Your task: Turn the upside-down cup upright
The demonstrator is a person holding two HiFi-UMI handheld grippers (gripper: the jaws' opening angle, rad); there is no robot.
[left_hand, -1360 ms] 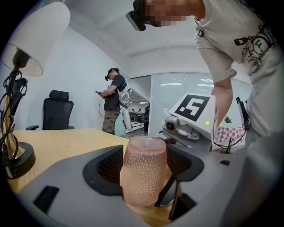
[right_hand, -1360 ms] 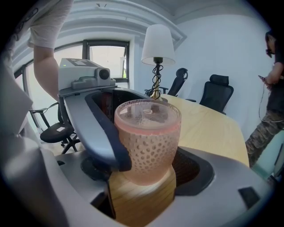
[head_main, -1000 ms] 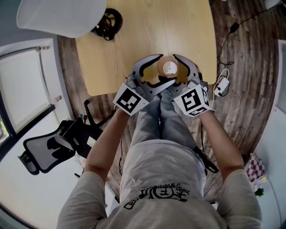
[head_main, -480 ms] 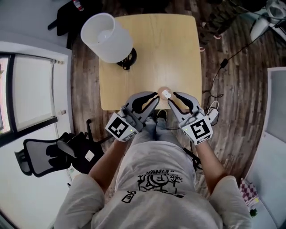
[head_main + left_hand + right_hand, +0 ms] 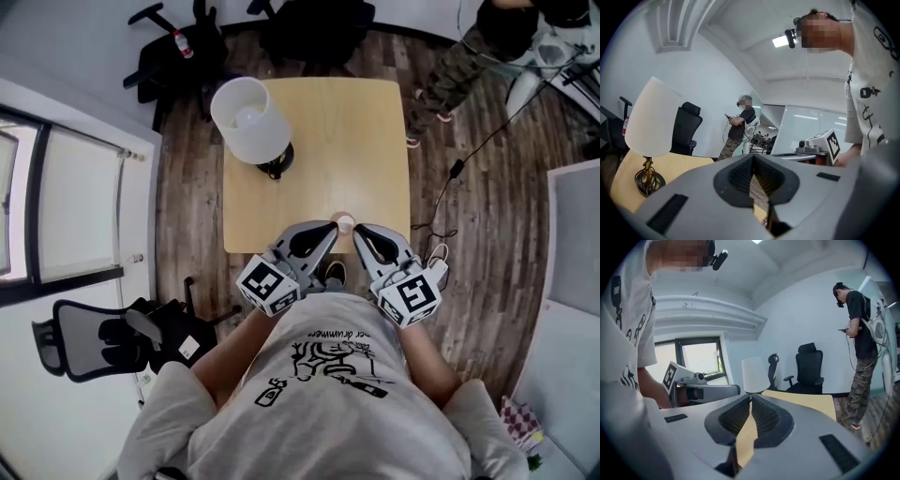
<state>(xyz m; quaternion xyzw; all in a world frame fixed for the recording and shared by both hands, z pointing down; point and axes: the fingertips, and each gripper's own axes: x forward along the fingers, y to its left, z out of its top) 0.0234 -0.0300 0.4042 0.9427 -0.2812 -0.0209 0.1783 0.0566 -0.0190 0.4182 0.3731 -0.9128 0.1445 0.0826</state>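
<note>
Cup (image 5: 345, 222) is near the front edge of the tabletop (image 5: 319, 122). In the head view it is seen end-on from above as a small pale round, so its long axis stands vertical (mouth up or mouth down: too small to tell). It shows in the gap between the tips of the left gripper (image 5: 328, 231) and the right gripper (image 5: 360, 232), and neither is clamped on it. Both grippers are held in front of the person's chest with tips toward the tabletop and marker cubes facing up. A lamp (image 5: 251, 120) with a white shade stands at the far left of the tabletop, well apart from the cup. There is wood floor (image 5: 187, 206) all round and a black office chair (image 5: 94, 333) at lower left.

Left gripper view: the jaws have just closed, meeting at the tip with nothing between them. The lamp is at left with the yellow tabletop under it. The right gripper with its cube is at right. A standing person (image 5: 740, 124) is far behind, near a high-backed chair (image 5: 686, 126).

Right gripper view: these jaws have also just closed, touching at the tip with nothing held. The tabletop runs beyond them and the lamp shade is straight behind the tips. The left gripper is at left, with a window (image 5: 698, 359) behind it.
</note>
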